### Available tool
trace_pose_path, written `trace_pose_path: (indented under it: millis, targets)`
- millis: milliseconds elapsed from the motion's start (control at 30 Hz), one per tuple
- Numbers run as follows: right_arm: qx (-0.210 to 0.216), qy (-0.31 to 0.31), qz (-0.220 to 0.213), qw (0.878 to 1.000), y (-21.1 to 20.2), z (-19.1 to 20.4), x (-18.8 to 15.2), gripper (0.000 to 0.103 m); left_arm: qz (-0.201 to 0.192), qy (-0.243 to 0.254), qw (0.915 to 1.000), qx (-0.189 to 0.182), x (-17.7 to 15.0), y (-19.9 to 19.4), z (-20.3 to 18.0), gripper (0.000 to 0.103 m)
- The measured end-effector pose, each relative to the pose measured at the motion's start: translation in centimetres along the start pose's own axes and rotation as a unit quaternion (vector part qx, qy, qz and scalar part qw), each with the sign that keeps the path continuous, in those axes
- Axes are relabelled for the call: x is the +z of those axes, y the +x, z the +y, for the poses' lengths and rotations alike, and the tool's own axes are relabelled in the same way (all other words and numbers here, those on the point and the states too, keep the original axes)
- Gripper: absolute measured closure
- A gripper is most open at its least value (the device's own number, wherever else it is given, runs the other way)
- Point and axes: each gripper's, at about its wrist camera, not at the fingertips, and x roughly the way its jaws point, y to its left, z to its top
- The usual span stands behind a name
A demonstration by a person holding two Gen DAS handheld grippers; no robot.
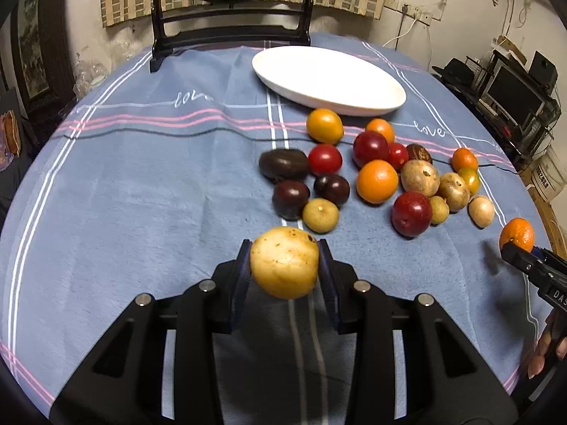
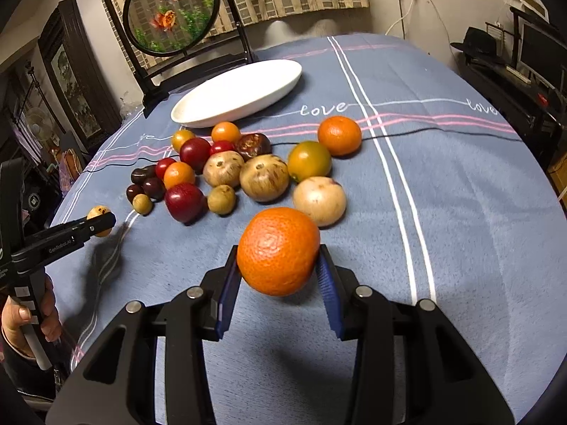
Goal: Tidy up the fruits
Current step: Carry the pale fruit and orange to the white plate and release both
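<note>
My left gripper is shut on a pale yellow, brown-speckled round fruit, held just above the blue cloth. My right gripper is shut on an orange mandarin, also off the cloth. In the left wrist view the right gripper with its mandarin shows at the right edge. Seen from the right wrist, the left gripper holds the yellow fruit at the left. Beyond both lies a loose pile of fruit: oranges, red and dark plums, tan round fruits. An empty white oval plate sits behind the pile.
A round table under a blue striped cloth carries everything. A black-framed round fish panel stands on the table's far side behind the plate. A thin black cable crosses the cloth. A hand grips the left handle.
</note>
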Motion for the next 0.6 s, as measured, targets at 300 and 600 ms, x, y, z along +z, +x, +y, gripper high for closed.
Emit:
trace_pose_path:
  millis: [300,600]
  targets:
    - [0.013,-0.053,-0.026,0.998,-0.8,2.4,5.9,0.060,-0.032,0.053,0.9979,-0.021,7.3,-1.0,-1.5,0.066]
    - [-0.013,-0.151,-0.001,0.988,6.9,5.3,18.2,0.060,-0.024,0.054,0.9981,-0.015,20.1,5.1,-2.5,0.066]
